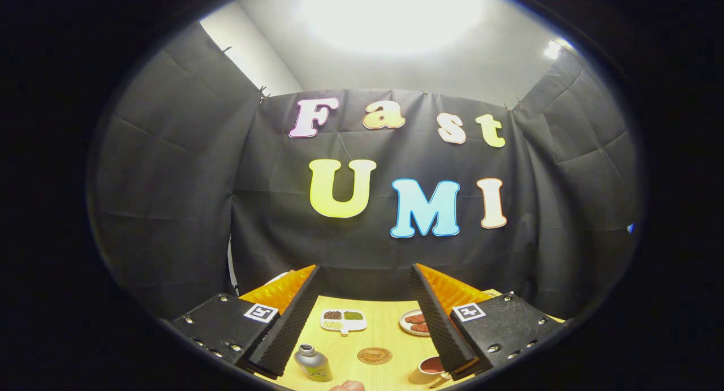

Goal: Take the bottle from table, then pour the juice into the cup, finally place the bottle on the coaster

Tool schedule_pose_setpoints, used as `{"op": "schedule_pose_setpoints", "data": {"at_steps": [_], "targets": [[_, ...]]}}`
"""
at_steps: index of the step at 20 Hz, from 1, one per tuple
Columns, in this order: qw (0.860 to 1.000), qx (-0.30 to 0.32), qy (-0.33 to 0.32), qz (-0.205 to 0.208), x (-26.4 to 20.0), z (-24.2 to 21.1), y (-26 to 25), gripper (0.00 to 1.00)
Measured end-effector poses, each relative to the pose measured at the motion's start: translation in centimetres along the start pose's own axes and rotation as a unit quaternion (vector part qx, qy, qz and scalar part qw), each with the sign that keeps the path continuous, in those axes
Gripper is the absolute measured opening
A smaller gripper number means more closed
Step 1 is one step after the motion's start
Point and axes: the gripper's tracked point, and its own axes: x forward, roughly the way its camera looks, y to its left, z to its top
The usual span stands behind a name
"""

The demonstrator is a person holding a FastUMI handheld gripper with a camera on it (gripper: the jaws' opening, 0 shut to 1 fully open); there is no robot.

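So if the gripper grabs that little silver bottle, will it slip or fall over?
The bottle looks like smooth metal, so it may slip a bit. It stands upright on the table and looks squat, so it probably won't tip easily. Its top looks open, so tilting could spill juice. The gripper is open, the bottle by its left finger.

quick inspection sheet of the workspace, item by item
surface: wooden table, things spread between and ahead of the fingers
job's things: bottle upright beside one finger, cap off; coaster bare, between the fingers; cup by the other finger, partly hidden
clutter: tray of beans beyond the coaster; plate with reddish pieces
grippers: gripper open, fingers holding nothing
cables: nothing seen
surroundings: black cloth walls, bright ceiling light; a fingertip near the bottle
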Motion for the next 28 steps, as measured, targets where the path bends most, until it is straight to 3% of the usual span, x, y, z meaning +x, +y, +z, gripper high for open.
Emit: {"op": "schedule_pose_setpoints", "data": {"at_steps": [7, 16, 28], "targets": [[1.000, 0.015, -0.005, 0.010, -0.2, -1.2, 1.6, 0.97], [1.000, -0.017, -0.006, 0.007, -1.3, -3.9, 3.9, 0.97], [0.997, 0.003, 0.069, 0.027, -0.4, -15.1, 8.9, 0.97]]}}
